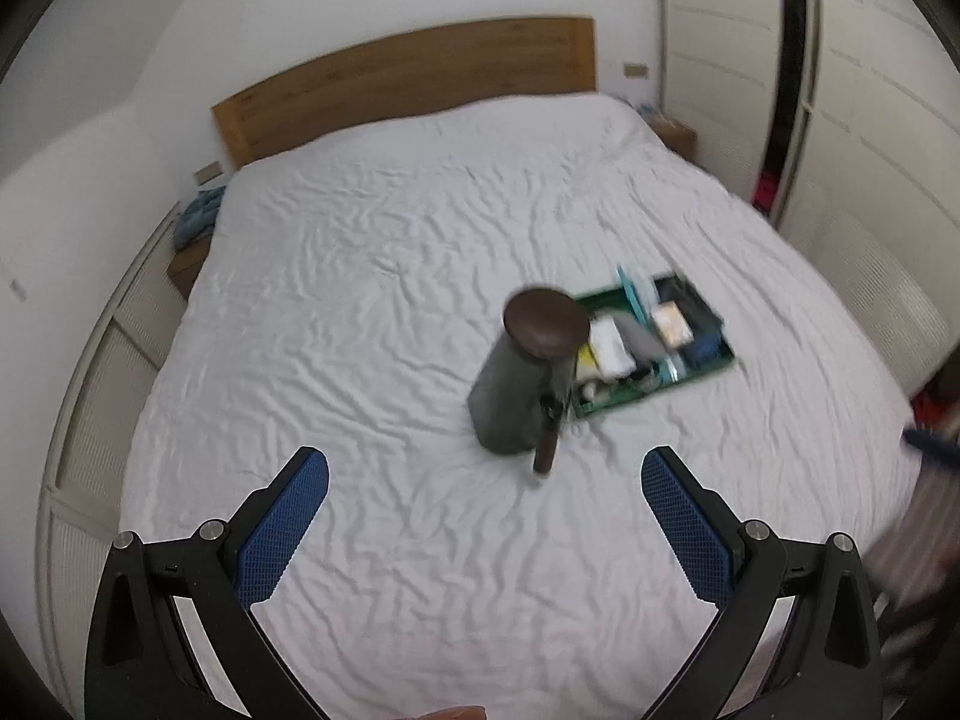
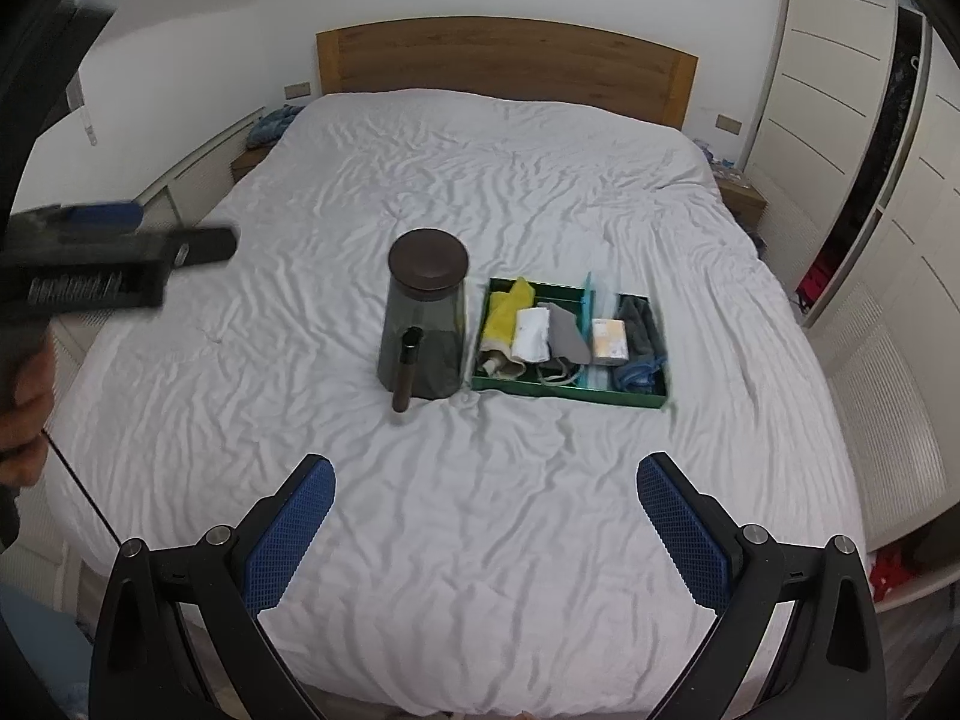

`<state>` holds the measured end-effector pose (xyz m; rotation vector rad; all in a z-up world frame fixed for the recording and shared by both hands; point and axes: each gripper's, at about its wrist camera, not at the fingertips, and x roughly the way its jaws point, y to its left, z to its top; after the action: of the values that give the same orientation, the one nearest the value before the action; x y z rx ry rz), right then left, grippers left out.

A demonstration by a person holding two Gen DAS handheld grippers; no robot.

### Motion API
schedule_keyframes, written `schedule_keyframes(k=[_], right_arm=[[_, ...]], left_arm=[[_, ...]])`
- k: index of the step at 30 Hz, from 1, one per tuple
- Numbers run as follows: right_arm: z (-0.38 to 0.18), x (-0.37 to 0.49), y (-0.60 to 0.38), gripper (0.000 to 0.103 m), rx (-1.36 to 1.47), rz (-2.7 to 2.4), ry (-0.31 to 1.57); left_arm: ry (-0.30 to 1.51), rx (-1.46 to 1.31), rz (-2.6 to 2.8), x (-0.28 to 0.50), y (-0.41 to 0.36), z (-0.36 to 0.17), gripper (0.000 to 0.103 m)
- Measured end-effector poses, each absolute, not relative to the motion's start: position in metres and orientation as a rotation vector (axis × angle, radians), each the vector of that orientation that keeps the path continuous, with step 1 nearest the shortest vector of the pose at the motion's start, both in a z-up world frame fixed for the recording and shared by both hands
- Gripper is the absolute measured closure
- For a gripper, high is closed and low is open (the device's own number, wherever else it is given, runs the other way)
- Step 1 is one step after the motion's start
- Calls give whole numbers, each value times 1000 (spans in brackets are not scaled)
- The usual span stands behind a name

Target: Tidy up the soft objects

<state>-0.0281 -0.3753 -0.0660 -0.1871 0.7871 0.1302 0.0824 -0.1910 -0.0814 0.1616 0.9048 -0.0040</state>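
On the white bed (image 2: 420, 510), ahead of both grippers: green tray (image 2: 558, 391) of soft items, just right of dark lidded jar (image 2: 426, 312). Right gripper (image 2: 486, 480) spread wide, empty, well short of tray. Left gripper (image 1: 485, 477) likewise apart, empty.

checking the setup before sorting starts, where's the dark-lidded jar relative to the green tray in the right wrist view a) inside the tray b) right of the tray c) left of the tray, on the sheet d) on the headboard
c: the jar stands upright on the white sheet just left of the green tray, which holds the soft items, while both tongs hang open and empty.
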Motion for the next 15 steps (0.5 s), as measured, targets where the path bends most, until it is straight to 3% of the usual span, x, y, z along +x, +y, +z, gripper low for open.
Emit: schedule_keyframes(k=[15], right_arm=[[-47,-44,-383,0,-221,131,804]], left_arm=[[1056,125,4,48,-174,-112,1]])
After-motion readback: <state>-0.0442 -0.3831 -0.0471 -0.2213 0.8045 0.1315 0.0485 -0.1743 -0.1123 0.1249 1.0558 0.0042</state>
